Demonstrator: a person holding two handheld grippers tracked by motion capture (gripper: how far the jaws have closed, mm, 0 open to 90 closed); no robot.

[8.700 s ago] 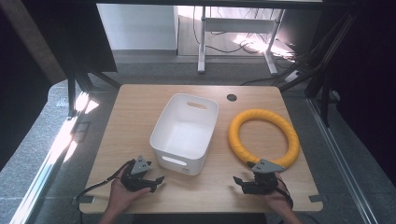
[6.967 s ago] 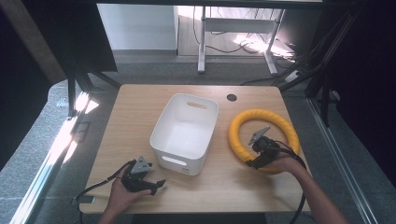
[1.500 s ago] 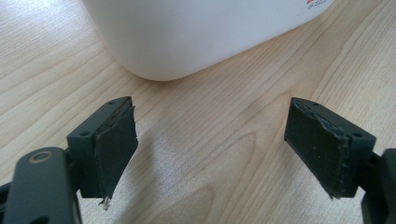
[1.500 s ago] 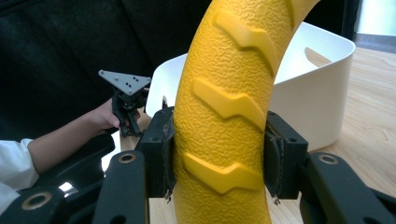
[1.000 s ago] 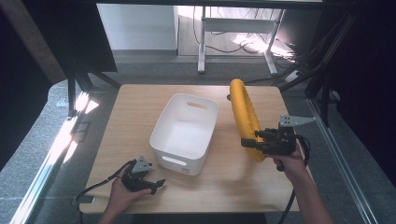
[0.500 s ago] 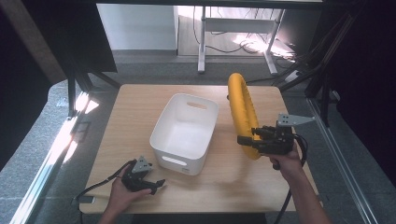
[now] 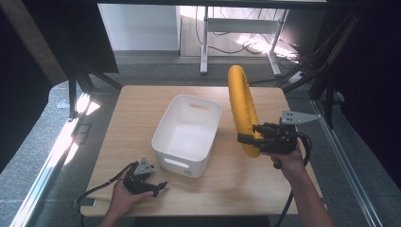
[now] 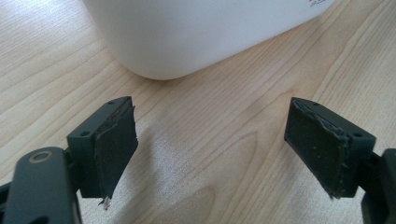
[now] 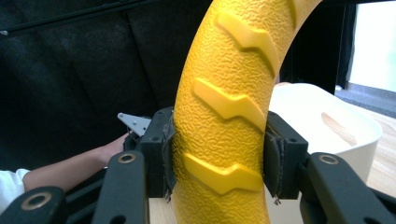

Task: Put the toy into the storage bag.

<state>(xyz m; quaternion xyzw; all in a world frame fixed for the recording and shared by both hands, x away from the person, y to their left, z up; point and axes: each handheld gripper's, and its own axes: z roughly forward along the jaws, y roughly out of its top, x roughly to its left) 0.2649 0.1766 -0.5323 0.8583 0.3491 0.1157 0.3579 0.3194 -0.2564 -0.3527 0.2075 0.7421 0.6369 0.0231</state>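
left gripper [image 7: 150, 182] sits low at the near left corner of the wooden table [image 7: 137, 109], a hand [image 7: 124, 194] wrapped round it and its cable trailing off toward the table edge. in the left gripper view its jaws stand wide apart with bare wood grain between them, nothing held, and the rounded corner of the white bin [image 8: 196, 32] just ahead of the pads [image 8: 114, 144]. moving across, the white bin [image 7: 187, 135] rests mid-table, open side up, a handle slot in its far wall and another in its near wall, nothing inside that the high view can make out. just to the right of it, the yellow ring [image 7: 243, 109] is up on edge, lifted clear of the wood, seen almost side-on and leaning toward the bin's right rim. right gripper [image 7: 250, 140] has it by the lower part, jaws pointing left toward the bin, grey three-cornered plate on top, the person's hand [image 7: 286, 158] and forearm behind it. the right gripper view shows it close: both pads pressed against the ring's [image 9: 233, 112] pebbled, ridged surface, one on each side, jaws closed down to the ring's thickness, the bin [image 9: 322, 126] pale behind it and the other hand [image 9: 109, 147] farther off.
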